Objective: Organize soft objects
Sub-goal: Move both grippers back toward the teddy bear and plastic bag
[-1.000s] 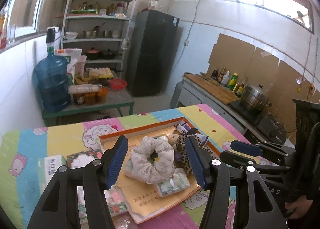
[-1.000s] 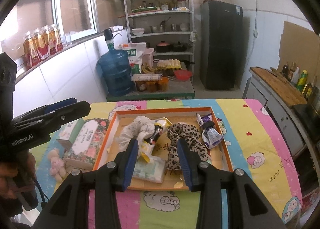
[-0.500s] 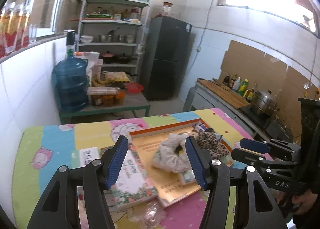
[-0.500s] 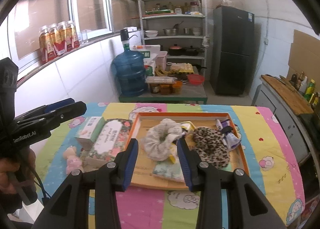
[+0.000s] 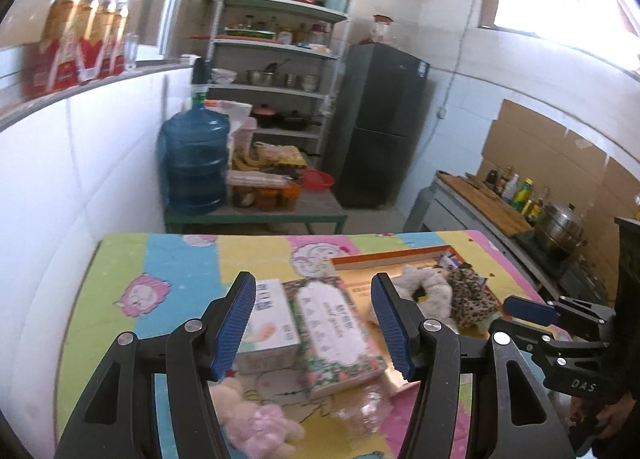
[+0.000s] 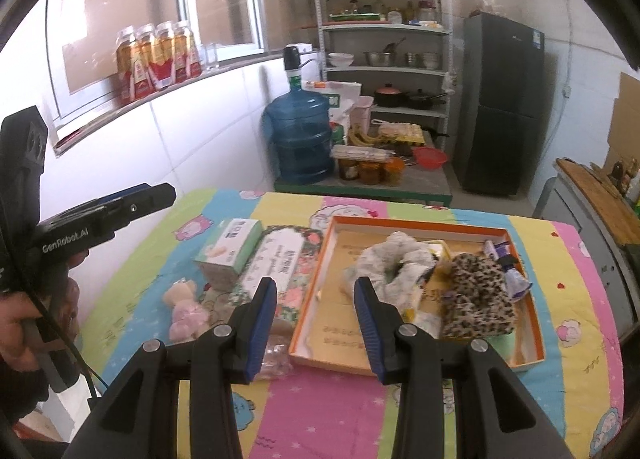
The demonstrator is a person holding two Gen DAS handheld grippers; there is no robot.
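While both tools gape empty, plush toy [image 5: 256, 425] lies beneath left tool [image 5: 314, 325].

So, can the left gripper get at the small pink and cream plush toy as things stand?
Probably yes: the left gripper is open and empty, and the plush toy lies uncovered on the tablecloth beside the floral box.
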